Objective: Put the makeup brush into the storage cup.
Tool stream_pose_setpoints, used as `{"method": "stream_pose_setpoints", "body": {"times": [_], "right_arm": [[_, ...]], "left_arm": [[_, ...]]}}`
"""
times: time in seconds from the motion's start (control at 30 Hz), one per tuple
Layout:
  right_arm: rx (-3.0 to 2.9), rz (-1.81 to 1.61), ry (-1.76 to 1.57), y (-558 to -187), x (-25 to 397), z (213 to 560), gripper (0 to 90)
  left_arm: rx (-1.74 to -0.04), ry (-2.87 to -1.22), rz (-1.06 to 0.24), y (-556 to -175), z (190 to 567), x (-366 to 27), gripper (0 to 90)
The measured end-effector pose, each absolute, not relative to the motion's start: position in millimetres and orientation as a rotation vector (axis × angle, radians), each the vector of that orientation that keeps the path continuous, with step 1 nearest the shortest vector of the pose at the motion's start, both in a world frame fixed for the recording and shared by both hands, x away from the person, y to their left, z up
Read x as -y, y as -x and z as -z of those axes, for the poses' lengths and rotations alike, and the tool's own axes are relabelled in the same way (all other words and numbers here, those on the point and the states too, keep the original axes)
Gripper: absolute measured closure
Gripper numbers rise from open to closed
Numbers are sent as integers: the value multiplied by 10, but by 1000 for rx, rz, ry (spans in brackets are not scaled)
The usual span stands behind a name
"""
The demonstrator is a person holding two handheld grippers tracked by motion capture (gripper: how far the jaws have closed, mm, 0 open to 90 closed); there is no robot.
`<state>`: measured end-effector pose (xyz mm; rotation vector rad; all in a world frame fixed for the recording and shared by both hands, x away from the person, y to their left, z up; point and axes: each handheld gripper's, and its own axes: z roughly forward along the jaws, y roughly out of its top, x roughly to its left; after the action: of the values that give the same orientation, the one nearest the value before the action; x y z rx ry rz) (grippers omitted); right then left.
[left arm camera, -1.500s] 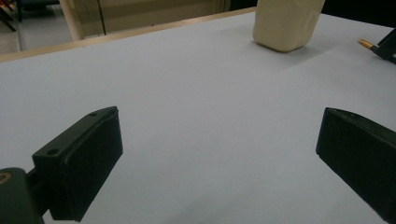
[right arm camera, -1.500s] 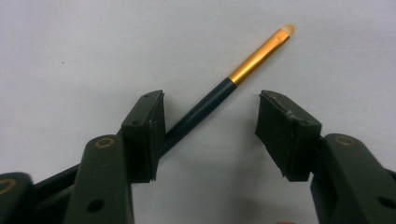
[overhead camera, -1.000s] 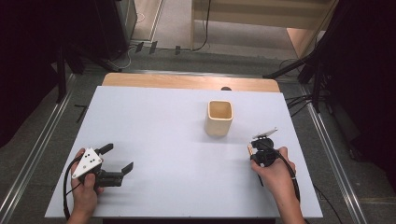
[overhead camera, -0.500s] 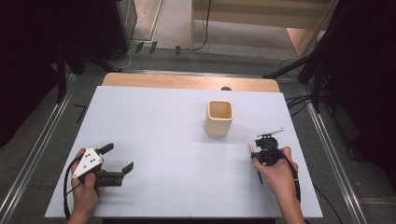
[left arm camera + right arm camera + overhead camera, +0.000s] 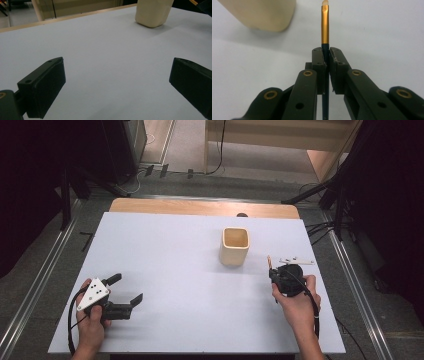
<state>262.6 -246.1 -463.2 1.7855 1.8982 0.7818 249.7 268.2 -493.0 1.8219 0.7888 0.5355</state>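
Right gripper (image 5: pixel 325 56) clamping a thin brush (image 5: pixel 325 25), gold ferrule and pale tip projecting ahead, just right of the beige cup (image 5: pixel 234 246). Left gripper (image 5: pixel 126 288) resting well left of the cup, jaws spread wide, gripping nothing.

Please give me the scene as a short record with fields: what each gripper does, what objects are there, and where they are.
right gripper: shut on a thin brush, near the table's right side
brush: dark handle, gold ferrule, pale tip pointing out beyond the jaws
left gripper: open, holding nothing, near the table's front left
cup: beige, upright, right of centre, apart from both grippers
table: white top
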Motion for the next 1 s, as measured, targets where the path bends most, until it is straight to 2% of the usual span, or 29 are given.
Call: {"method": "stream_pose_setpoints", "body": {"times": [0.33, 1.0], "right_arm": [[-1732, -1034, -1703, -2536, 2485, 4606, 843], [-1504, -1290, -1497, -2440, 2499, 4580, 843]], "left_arm": [[-790, -1816, -535, -2497, 4931, -2689, 10], [-786, -1790, -562, -2466, 4904, -2704, 10]]}}
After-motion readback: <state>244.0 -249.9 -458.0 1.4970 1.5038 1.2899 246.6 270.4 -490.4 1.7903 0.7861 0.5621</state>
